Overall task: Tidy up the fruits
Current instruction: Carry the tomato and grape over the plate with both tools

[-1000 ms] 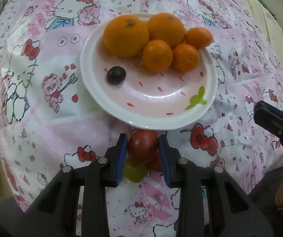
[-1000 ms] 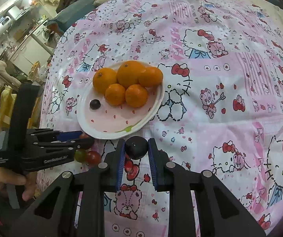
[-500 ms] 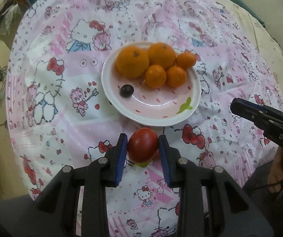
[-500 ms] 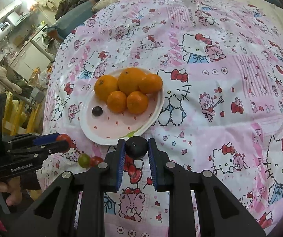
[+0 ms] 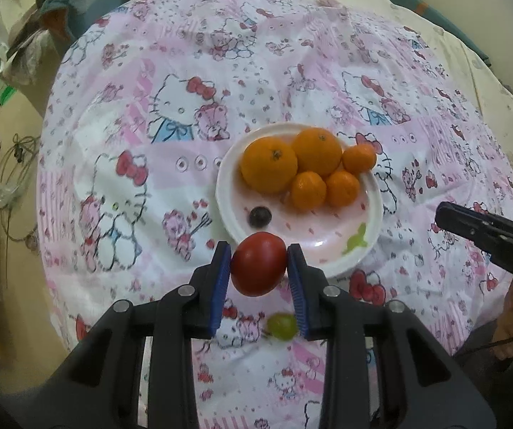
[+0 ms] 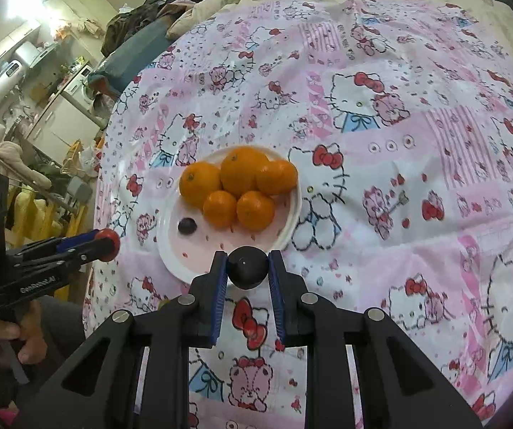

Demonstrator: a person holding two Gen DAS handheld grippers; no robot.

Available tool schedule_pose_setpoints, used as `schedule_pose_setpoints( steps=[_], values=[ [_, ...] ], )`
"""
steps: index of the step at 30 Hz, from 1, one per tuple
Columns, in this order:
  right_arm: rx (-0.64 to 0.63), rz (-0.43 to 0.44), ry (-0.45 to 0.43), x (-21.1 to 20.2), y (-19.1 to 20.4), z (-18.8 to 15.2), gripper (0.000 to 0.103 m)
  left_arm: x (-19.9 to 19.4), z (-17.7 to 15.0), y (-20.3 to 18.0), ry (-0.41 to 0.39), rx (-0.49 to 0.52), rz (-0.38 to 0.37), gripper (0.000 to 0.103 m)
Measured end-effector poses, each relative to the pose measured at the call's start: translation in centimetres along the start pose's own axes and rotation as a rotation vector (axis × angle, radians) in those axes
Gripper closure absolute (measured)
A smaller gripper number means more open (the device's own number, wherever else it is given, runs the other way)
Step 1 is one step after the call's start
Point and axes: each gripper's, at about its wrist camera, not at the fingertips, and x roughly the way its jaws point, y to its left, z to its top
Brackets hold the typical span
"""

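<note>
My left gripper point(image 5: 258, 266) is shut on a red tomato point(image 5: 258, 264) and holds it high above the table, just in front of the white plate point(image 5: 369, 236). The plate carries several oranges point(image 5: 269, 169) and one dark grape point(image 5: 260, 216). A green grape point(image 5: 282, 326) lies on the cloth below the left gripper. My right gripper point(image 6: 248, 268) is shut on a dark round fruit point(image 6: 248, 267), held above the near rim of the plate point(image 6: 288, 221). The left gripper with the tomato point(image 6: 108, 239) shows at the left of the right wrist view.
The round table wears a pink Hello Kitty cloth point(image 5: 170, 114). The right gripper's body point(image 5: 489, 236) reaches in at the right edge of the left wrist view. Furniture and clutter stand beyond the table's left edge point(image 6: 42, 114).
My left gripper has risen with the tomato, so the table looks smaller; the green grape stays on the cloth. The right gripper has drawn slightly back and up, still holding the dark fruit.
</note>
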Motion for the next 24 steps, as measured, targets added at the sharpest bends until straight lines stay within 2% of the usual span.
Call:
schedule_pose_setpoints(
  steps=[6, 10, 13, 18, 24],
  values=[
    [0.018, 0.019, 0.039, 2.3, -0.7, 2.0, 0.079, 2.8, 2.1, -0.7, 0.017, 0.023, 0.02, 0.075],
    [0.001, -0.006, 0.086, 4.7, -0.9, 2.7, 0.079, 5.4, 2.7, -0.9, 0.054, 0.034, 0.034, 0.075],
    [-0.015, -0.006, 0.137, 6.8, -1.0, 2.7, 0.079, 6.7, 2.9, -0.9, 0.062, 0.041, 0.04, 0.075],
    [-0.062, 0.007, 0.165, 8.6, 0.0, 2.5, 0.079, 8.2, 3.0, -0.7, 0.091, 0.025, 0.042, 0.075],
    [-0.043, 0.013, 0.184, 9.7, -0.3, 2.1, 0.078, 8.8, 3.2, -0.9, 0.084, 0.022, 0.037, 0.075]
  ],
)
